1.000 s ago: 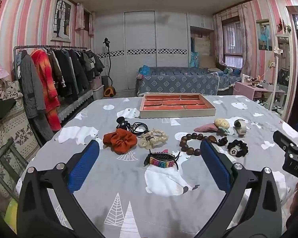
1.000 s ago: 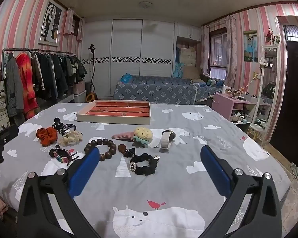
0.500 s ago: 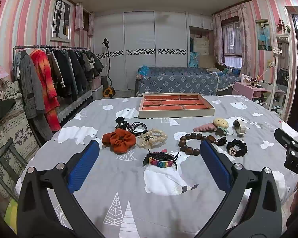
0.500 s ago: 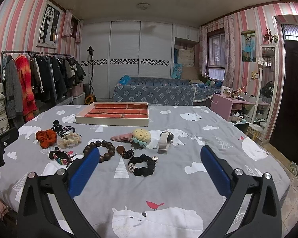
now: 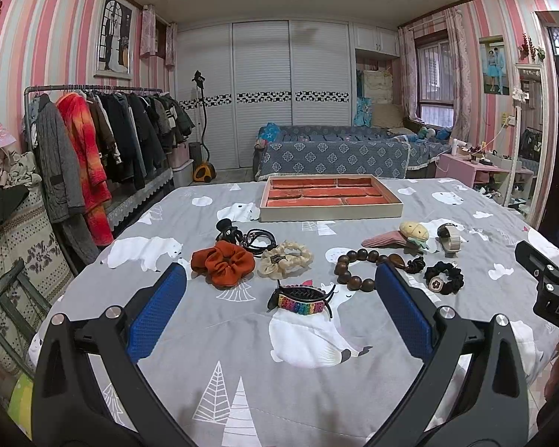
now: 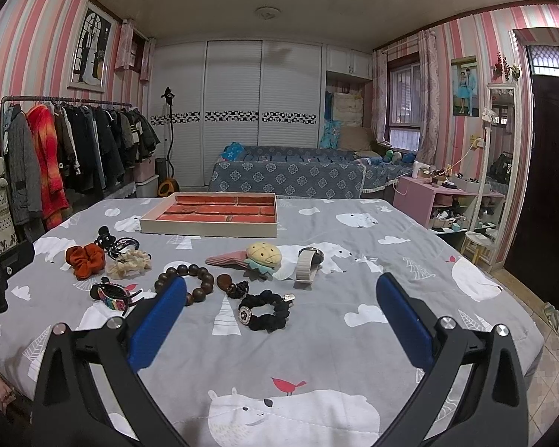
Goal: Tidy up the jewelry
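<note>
Hovering over the near part of the bed, I held my left gripper (image 5: 279,309) and my right gripper (image 6: 279,313) spread wide with nothing between the blue pads, both well short of any piece. That suited a start: from back here each camera took in the whole spread, and I judged no sorting had begun.

The jewelry tray (image 5: 331,212) sat at the far side of the grey bear-print bedspread (image 5: 242,372), its orange compartments bare as far as I could see, so everything had to travel away from me to reach it. The pieces lay in a loose row between me and the tray, apart enough to be picked singly. On my left side lay the rust scrunchie (image 5: 223,262), the cream scrunchie (image 5: 285,259) just beside it, and a black claw clip (image 5: 227,228) with dark hair ties (image 5: 259,240) behind them. Nearest my left pads was the rainbow-beaded hair clip (image 5: 302,302). The wooden bead bracelet (image 6: 190,279) lay in the middle, the black scrunchie with a charm (image 6: 266,309) closest to my right gripper, and the plush hair clip (image 6: 261,255) and watch (image 6: 309,262) beyond it.

I judged the black scrunchie the natural first take for my right side, being soft and easy to pinch.
</note>
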A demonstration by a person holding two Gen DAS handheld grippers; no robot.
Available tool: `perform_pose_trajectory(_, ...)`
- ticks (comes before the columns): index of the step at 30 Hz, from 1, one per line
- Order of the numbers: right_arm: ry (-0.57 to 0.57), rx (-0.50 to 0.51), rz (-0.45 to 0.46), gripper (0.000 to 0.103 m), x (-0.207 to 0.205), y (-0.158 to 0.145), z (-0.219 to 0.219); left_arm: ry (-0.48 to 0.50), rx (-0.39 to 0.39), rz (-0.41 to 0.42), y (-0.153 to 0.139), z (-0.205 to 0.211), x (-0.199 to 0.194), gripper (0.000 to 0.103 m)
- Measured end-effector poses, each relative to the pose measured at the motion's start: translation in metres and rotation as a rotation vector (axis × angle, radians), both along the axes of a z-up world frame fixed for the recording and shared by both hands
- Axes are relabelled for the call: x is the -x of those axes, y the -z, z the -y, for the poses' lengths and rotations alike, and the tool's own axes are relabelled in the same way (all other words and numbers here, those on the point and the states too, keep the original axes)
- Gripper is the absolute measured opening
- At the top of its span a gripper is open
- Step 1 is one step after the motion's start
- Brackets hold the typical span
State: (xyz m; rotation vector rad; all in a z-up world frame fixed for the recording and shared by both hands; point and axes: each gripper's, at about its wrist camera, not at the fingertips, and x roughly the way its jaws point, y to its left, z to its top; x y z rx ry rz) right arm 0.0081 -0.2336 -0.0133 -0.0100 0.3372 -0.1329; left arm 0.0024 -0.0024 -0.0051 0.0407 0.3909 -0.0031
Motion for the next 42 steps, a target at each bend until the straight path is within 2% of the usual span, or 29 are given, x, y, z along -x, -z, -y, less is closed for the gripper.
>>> perform_pose_trajectory(42,0.008,-0.001,-0.003,0.099,-0.0004,0.0012,0.0038,-0.003,0.004,-0.001,-0.0059,-0.0001,0.0015,0.098)
